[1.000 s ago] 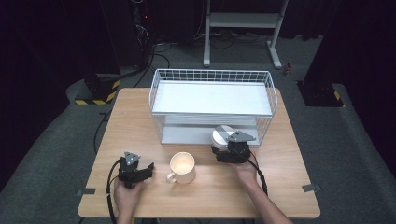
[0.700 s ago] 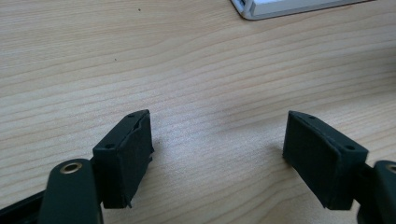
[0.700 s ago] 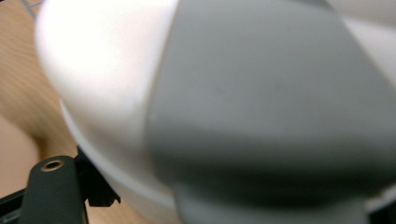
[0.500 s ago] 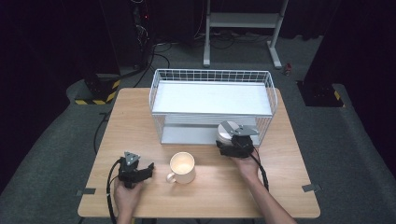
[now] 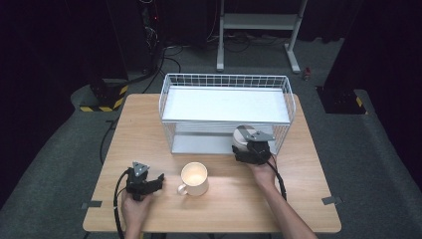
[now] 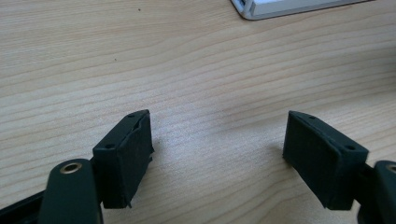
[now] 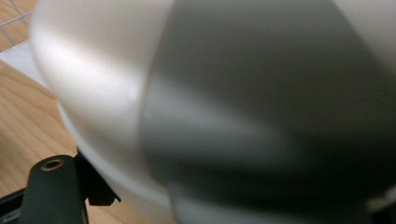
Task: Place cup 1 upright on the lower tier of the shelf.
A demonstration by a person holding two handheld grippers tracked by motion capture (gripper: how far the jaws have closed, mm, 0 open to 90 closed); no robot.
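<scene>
Bench [image 5: 278, 209] edges: the wire rack [image 5: 226, 82] takes the far middle, its front edge near the centre line; bare wood runs along the whole near half, broken by the cream mug [image 5: 195, 178] alone, handle at about 8 o'clock.

Your left gripper [image 5: 158, 180] rests low over the near-left corner, at 9 o'clock from the mug and apart from it. In the left gripper view its pads [image 6: 125, 156] stand moderately apart with bare wood between them; nothing held or touched.

Your right gripper [image 5: 245, 148] sits at 2 o'clock from the mug, hard against the rack's front right end. It holds a pale, grey-banded cup [image 5: 242, 135], blurred and very close in the right gripper view [image 7: 196, 107]; the cup is at the rack's lower tier opening. Open wood lies to the right of that hand up to the bench edge.
</scene>
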